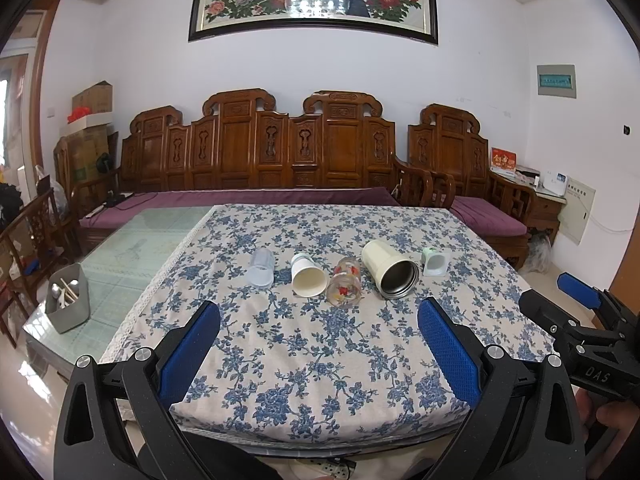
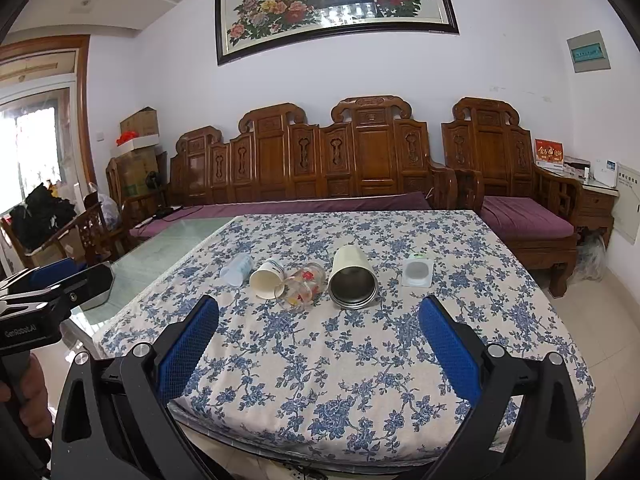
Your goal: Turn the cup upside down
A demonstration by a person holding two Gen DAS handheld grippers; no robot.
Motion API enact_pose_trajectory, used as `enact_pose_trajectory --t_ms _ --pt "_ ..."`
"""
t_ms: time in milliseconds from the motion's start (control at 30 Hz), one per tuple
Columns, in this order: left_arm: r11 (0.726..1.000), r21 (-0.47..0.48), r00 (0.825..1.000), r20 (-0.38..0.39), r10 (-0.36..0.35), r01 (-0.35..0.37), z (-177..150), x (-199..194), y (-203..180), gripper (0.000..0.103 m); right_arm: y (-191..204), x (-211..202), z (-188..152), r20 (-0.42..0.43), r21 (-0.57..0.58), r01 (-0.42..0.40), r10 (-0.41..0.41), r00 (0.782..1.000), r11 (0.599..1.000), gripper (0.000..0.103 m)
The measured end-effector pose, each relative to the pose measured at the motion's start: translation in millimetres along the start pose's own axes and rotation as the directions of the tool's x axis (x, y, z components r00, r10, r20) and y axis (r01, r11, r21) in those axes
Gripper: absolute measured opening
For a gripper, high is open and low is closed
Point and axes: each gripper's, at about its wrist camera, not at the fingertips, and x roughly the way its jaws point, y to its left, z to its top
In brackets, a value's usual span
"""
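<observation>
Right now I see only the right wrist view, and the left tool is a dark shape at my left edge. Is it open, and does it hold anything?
Observer: The left tool is open. Its blue pads stand wide apart above the tablecloth, with nothing between them.
Operator: Thank you. Something grey sits behind that tool, but it blocks most of my view. What is it?
Observer: A grey bin on the glass tabletop, left of the tablecloth. It holds chopsticks and spoons.
</observation>
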Motion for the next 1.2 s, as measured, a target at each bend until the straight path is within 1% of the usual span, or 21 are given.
enact_pose_trajectory --t_ms 433,933,1067,1200 --pt "1.0 -0.004 1.0 0.01 -0.004 0.004 4.3 -2.9 5.3 0.095 -1.0 0.3 1.5 -0.002 0.001 -0.001 0.001 1.0 1.0 0.101" --pt "1.0 -0.001 1.0 0.011 -0.002 0.002 2.1 -5.1 1.8 0.095 -3.1 1.3 2.2 -0.004 0.003 -0.002 0.002 1.0 1.0 0.101" --pt "1.0 -0.001 1.0 -0.006 -0.002 0.002 0.4 0.4 3.6 0.095 -3.9 2.5 1.1 -0.008 0.004 -0.002 0.002 1.0 1.0 0.101" --pt "1.0 0.006 0.999 -0.046 -0.014 0.014 -3.0 13.4 6.7 0.095 -6.9 9.2 -0.6 -0.024 0.005 -0.003 0.003 1.0 1.0 0.101"
